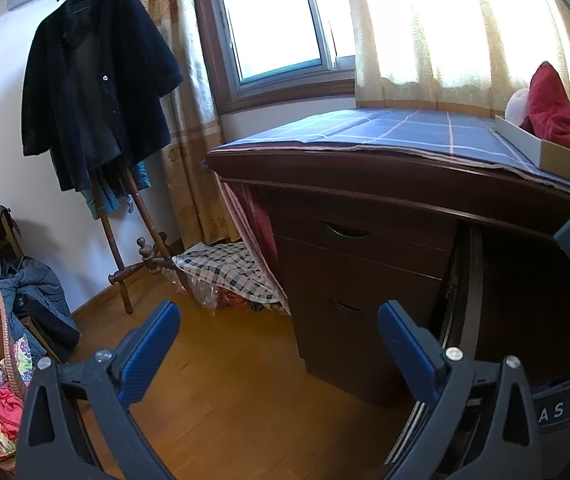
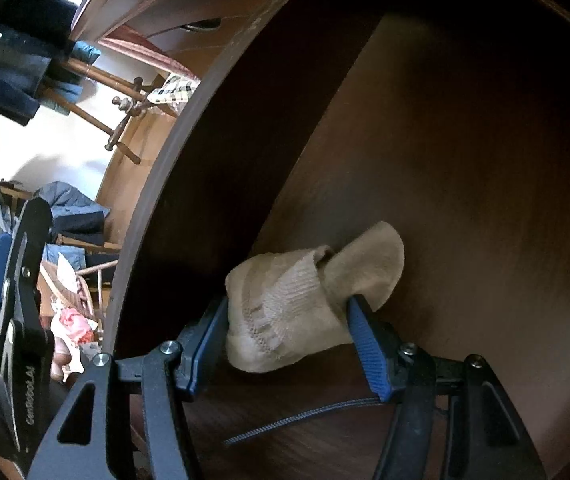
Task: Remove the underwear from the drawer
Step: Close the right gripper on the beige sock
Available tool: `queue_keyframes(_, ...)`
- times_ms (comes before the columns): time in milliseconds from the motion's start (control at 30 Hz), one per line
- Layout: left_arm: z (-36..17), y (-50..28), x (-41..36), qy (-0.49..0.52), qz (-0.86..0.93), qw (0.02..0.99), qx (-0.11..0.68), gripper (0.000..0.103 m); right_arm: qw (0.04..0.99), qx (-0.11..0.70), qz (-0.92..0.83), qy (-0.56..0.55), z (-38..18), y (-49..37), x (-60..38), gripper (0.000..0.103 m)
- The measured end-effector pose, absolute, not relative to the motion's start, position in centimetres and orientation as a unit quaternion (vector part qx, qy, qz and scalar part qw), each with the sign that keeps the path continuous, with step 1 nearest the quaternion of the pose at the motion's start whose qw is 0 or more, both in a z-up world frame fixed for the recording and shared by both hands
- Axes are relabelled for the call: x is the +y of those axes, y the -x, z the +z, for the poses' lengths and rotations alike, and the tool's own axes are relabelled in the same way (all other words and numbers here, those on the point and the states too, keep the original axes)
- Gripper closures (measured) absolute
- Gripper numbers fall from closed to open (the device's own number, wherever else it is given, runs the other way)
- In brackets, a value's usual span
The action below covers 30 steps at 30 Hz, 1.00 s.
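My right hand-held gripper (image 2: 289, 320) pinches a beige sock (image 2: 305, 300) inside the drawer (image 2: 465, 160). My left hand-held gripper (image 1: 279, 326) hangs wide, empty, above the floor (image 1: 237, 380).

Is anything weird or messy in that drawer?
A bit odd: the right gripper is clamped on a beige sock, not underwear, and nothing else lies in the dark wooden drawer. The left gripper is open with nothing in it.

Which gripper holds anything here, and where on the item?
The right gripper clamps a beige sock across its ribbed cuff end, inside the drawer. The left gripper is open and empty.
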<state>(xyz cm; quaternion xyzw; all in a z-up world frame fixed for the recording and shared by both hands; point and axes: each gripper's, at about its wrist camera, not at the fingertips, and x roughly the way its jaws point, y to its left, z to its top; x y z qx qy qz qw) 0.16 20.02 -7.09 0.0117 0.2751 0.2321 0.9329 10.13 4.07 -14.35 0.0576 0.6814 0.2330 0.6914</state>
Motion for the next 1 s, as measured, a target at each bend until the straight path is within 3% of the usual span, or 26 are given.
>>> queue_keyframes(533, -7.1, -0.3, 20.1, -0.007, 0.232, 0.932, 0.277, 0.002, 0.694, 0.675, 0.251, 0.015, -14.5, -9.7, 5.2, 0.041)
queue_keyframes(1000, -7.3, -0.2, 19.8, -0.009, 0.228, 0.933, 0.277, 0.002, 0.699, 0.665, 0.262, 0.024, -14.5, -9.5, 5.8, 0.054)
